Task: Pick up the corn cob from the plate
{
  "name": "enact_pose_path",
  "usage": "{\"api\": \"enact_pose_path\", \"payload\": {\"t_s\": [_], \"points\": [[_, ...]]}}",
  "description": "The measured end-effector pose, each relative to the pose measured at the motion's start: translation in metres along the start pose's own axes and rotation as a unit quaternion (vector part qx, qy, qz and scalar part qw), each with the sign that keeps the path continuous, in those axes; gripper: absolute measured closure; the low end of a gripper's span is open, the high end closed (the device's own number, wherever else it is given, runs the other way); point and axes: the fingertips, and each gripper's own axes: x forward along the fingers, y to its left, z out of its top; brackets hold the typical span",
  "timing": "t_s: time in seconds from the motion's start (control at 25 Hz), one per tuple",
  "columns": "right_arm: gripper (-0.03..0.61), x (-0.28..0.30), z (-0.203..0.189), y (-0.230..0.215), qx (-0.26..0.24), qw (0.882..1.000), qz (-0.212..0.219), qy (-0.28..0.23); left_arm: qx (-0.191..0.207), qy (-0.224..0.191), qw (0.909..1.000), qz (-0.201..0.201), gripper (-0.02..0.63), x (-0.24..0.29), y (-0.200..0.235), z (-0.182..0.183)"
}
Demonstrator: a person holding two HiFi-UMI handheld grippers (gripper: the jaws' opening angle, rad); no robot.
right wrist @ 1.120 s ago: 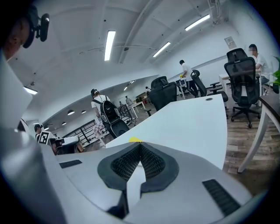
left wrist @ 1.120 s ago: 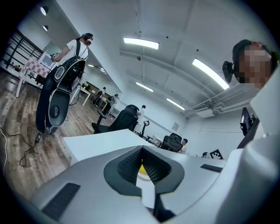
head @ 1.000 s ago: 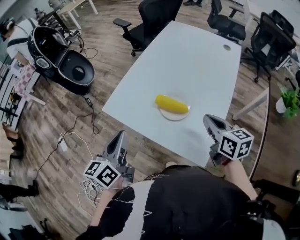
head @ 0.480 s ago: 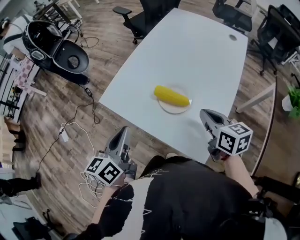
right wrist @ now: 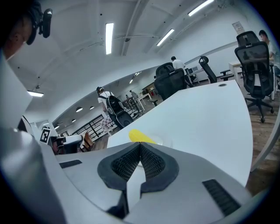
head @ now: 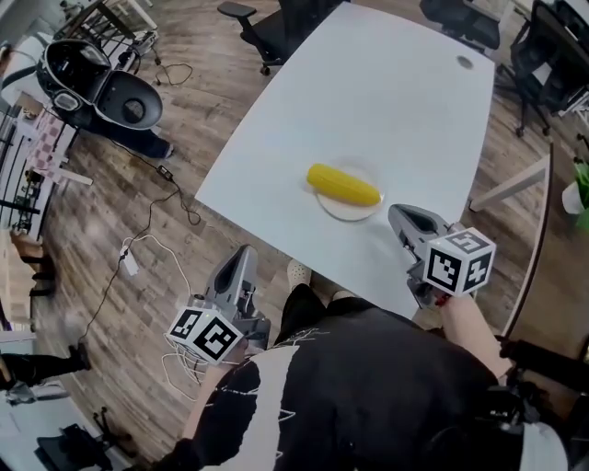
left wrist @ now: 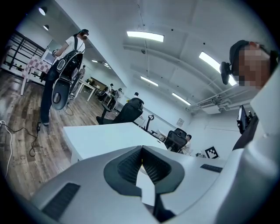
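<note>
A yellow corn cob [head: 343,185] lies across a small white plate [head: 350,210] near the front edge of the white table [head: 386,101]. My right gripper [head: 397,218] hovers over the table just right of the plate, jaws shut and empty; in the right gripper view the corn cob [right wrist: 141,136] shows just past its closed tips [right wrist: 140,144]. My left gripper [head: 243,253] hangs over the wooden floor, left of the table's near corner and apart from the plate. Its jaws [left wrist: 141,151] meet at the tips with nothing in them.
Black office chairs [head: 285,28] stand round the far sides of the table. A black round machine [head: 97,92] sits on the floor at the left, with cables [head: 147,258] trailing towards me. A potted plant [head: 578,189] stands at the right edge.
The right gripper has come in over the table towards the plate and sunk a little. The left gripper has stayed off the table's corner.
</note>
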Motion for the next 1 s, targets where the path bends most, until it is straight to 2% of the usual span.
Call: {"api": "enact_pose_path", "payload": {"t_s": [0.32, 0.48, 0.6, 0.76, 1.0], "points": [[0.563, 0.024, -0.004, -0.003, 0.017, 1.000, -0.022, 0.005, 0.001, 0.023, 0.9996, -0.013, 0.601, 0.010, 0.026, 0.012], [0.562, 0.036, 0.002, -0.002, 0.020, 0.999, -0.024, 0.000, 0.023, 0.035, 0.9986, -0.032, 0.601, 0.021, 0.034, 0.025], [0.562, 0.048, 0.006, 0.003, 0.009, 1.000, -0.018, 0.003, 0.041, 0.044, 0.9972, -0.043, 0.601, 0.030, 0.040, 0.031], [0.563, 0.062, 0.007, 0.003, -0.023, 0.999, -0.031, 0.029, 0.031, 0.047, 0.9974, -0.046, 0.601, 0.041, 0.051, 0.041], [0.561, 0.079, 0.011, 0.003, -0.022, 0.999, -0.029, 0.031, 0.032, 0.056, 0.9967, -0.049, 0.601, 0.051, 0.067, 0.052]]}}
